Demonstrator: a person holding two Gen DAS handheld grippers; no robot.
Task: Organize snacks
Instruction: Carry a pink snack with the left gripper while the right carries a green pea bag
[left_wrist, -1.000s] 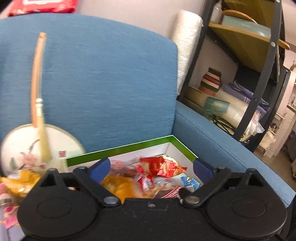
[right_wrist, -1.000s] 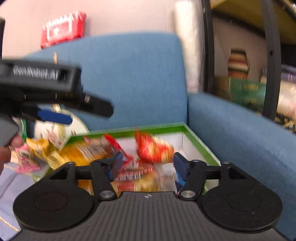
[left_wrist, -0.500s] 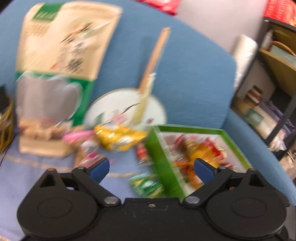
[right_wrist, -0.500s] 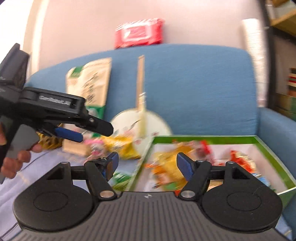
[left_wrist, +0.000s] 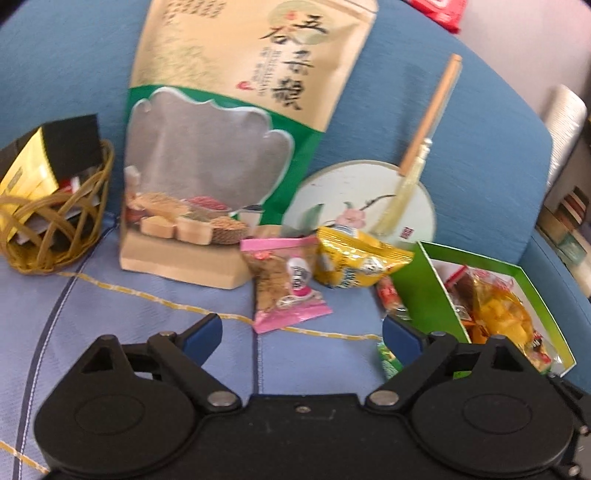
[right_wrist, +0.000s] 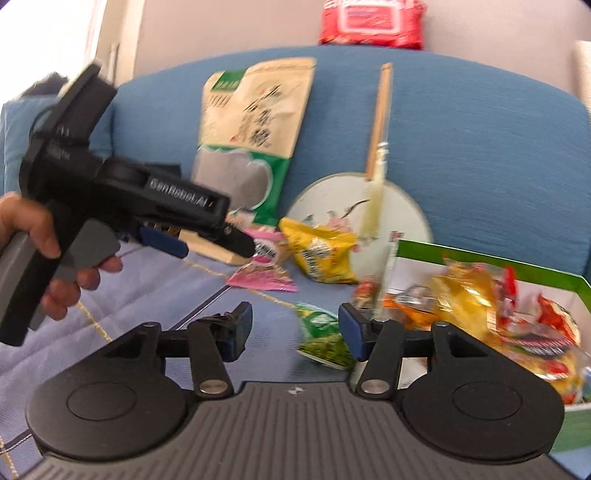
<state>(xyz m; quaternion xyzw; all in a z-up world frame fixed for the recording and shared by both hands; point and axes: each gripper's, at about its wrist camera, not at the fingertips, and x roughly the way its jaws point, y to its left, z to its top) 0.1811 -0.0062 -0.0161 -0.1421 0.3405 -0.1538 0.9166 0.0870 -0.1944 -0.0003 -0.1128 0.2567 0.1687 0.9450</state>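
On the blue sofa seat lie a pink snack packet (left_wrist: 286, 282) (right_wrist: 263, 275), a yellow snack bag (left_wrist: 356, 264) (right_wrist: 319, 254), a small red packet (left_wrist: 388, 293) (right_wrist: 364, 291) and a green packet (right_wrist: 323, 338) (left_wrist: 388, 360). A green-rimmed box (left_wrist: 424, 291) (right_wrist: 480, 260) full of snacks sits at the right. My left gripper (left_wrist: 303, 330) is open, just short of the pink packet; from the right wrist its blue pad and black finger (right_wrist: 236, 240) hover over that packet. My right gripper (right_wrist: 295, 330) has its jaws closing, with the green packet between them, pads apart from it.
A tall beige and green grain bag (left_wrist: 229, 122) (right_wrist: 251, 136) leans on the sofa back. A round fan with a wooden handle (left_wrist: 360, 201) (right_wrist: 358, 214), a wire basket (left_wrist: 48, 221) at the left, a red wipes pack (right_wrist: 371, 22) on the backrest. A hand (right_wrist: 40, 236) holds the left gripper.
Both views swung left from the snack box to the loose packets on the seat. The left gripper stays wide open and has dropped toward the pink packet. The right jaws have narrowed.
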